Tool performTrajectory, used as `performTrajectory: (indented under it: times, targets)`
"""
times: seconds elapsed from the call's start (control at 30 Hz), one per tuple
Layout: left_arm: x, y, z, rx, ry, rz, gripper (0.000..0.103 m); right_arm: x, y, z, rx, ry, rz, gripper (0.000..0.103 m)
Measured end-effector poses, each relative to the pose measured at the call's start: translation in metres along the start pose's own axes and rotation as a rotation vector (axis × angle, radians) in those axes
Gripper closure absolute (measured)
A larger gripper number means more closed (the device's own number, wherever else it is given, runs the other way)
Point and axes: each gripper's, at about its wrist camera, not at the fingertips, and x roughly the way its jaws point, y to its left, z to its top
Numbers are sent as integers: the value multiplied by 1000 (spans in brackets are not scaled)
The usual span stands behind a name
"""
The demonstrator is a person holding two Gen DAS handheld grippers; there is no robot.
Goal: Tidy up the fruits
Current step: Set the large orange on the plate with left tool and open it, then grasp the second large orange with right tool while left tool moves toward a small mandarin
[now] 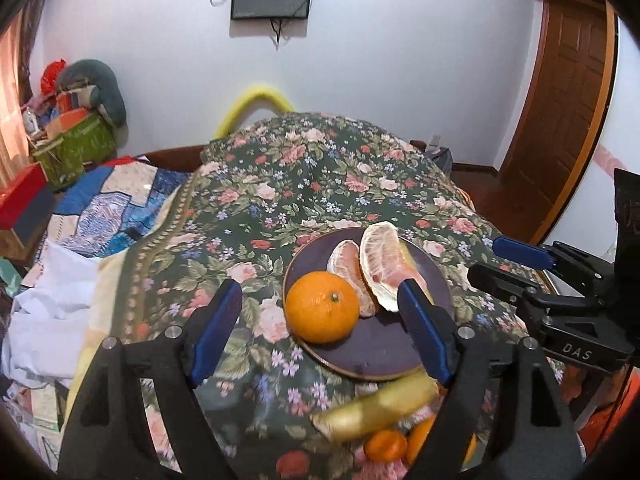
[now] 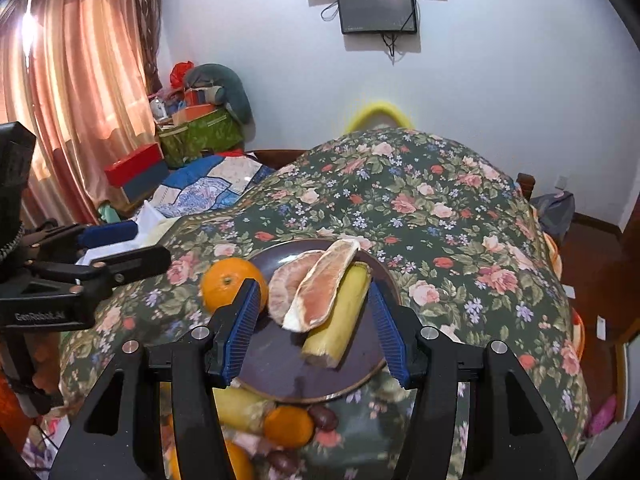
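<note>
A dark round plate (image 1: 372,350) (image 2: 280,368) lies on the floral bedspread. On it are a whole orange (image 1: 322,312) (image 2: 224,284), two peeled pomelo wedges (image 1: 380,264) (image 2: 320,286) and a yellow-green banana piece (image 2: 340,320). My left gripper (image 1: 320,320) is open, its fingers either side of the orange, just above the plate. My right gripper (image 2: 312,320) is open, straddling the pomelo wedges and banana piece; it also shows in the left wrist view (image 1: 516,264). Loose fruit lies in front of the plate: a banana piece (image 1: 380,408), small oranges (image 2: 288,426) and dark plums (image 2: 324,416).
The floral bedspread (image 1: 312,184) covers a mound on the bed. A patchwork quilt (image 1: 116,204) and white cloth (image 1: 52,304) lie at left. Boxes and bags (image 2: 196,128) are stacked by the curtain (image 2: 80,80). A wooden door (image 1: 560,112) stands at right.
</note>
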Motion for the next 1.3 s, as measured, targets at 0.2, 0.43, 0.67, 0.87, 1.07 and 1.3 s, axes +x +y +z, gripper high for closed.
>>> performTrajectory:
  times: [0.2,0.43,0.67,0.87,1.07,1.3]
  targets:
    - [-36,-5,-17,10,-19,8,20,-27,13,-11,0,-11,1,50]
    - [-68,-1,-43,9,-25,38,18,-49,33,-32,-24,-12,-11,43]
    - [-76,6,-76,-45,17,33,18,-52,47,-55,-17,21,1,41]
    - [-75,4,-98,-50,52,30,18,-42,57,-79,-1,79,16,37]
    - [-66,4,-114,-56,93,30,18,-17,59,-99,25,161,34,37]
    - [-53,4,-117,-63,118,29,18,4,61,-111,37,232,48,37]
